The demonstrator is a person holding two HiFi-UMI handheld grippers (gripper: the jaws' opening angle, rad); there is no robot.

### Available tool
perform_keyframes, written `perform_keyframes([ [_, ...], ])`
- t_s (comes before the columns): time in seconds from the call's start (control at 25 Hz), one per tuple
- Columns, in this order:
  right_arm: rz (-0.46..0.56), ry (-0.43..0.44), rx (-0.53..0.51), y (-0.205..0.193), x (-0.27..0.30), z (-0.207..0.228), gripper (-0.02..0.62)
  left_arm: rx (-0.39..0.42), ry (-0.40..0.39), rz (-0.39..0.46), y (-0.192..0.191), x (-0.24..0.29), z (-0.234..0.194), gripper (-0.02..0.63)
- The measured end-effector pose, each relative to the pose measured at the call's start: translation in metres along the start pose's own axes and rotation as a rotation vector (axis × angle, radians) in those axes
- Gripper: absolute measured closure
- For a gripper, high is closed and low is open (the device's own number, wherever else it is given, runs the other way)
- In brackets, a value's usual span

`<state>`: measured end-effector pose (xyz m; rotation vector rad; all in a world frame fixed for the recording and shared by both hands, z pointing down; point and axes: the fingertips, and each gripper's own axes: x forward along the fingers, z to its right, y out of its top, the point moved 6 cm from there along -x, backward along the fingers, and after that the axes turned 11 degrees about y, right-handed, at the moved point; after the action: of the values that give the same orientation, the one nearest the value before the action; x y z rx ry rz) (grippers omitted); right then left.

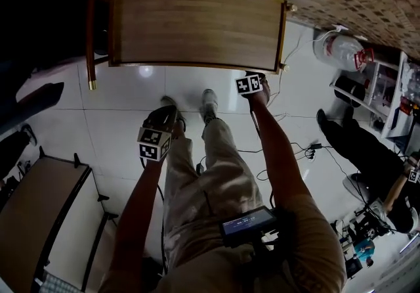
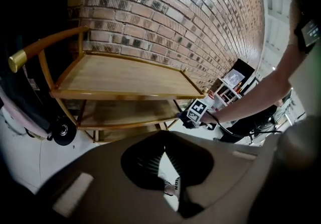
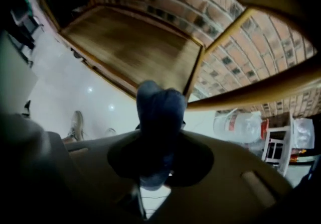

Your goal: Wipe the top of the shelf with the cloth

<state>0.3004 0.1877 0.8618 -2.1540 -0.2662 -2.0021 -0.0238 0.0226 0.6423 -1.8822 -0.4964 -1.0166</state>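
Observation:
The wooden shelf (image 1: 197, 25) stands against the brick wall, and its top board is bare. My right gripper (image 1: 258, 77) hovers over the floor just off the shelf's front right corner. It is shut on a bunched blue cloth (image 3: 160, 112) that sticks up past the fingertips, with the shelf top (image 3: 135, 47) beyond it. My left gripper (image 1: 165, 116) hangs lower and further back, above the person's shoes. Its jaws meet at the tips with nothing between them (image 2: 163, 151). From the left gripper view I see the shelf's two boards (image 2: 125, 75) and my right gripper (image 2: 198, 112).
A curved handle with a brass end (image 2: 17, 60) and a castor wheel (image 2: 62, 132) sit at the shelf's left end. A water jug (image 1: 341, 48) and a white rack (image 1: 387, 88) stand to the right. Cables (image 1: 295, 150) cross the floor. A seated person (image 1: 367, 160) is at right, a table (image 1: 39, 219) at lower left.

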Motion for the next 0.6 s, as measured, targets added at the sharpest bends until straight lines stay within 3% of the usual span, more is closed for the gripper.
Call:
perform_keyframes([
  [0.24,0.058,0.132,-0.123,-0.014,-0.05,-0.07,0.499,0.023,-0.01,-0.003,0.012,-0.002,0.016,0.604],
  [0.4,0.107,0.155,-0.148,-0.02,-0.063,-0.091,0.499,0.017,-0.029,0.001,0.011,-0.007,0.016,0.604],
  [0.6,0.161,0.148,-0.201,-0.007,-0.08,-0.113,0.499,0.027,-0.039,0.034,-0.018,-0.008,0.001,0.604],
])
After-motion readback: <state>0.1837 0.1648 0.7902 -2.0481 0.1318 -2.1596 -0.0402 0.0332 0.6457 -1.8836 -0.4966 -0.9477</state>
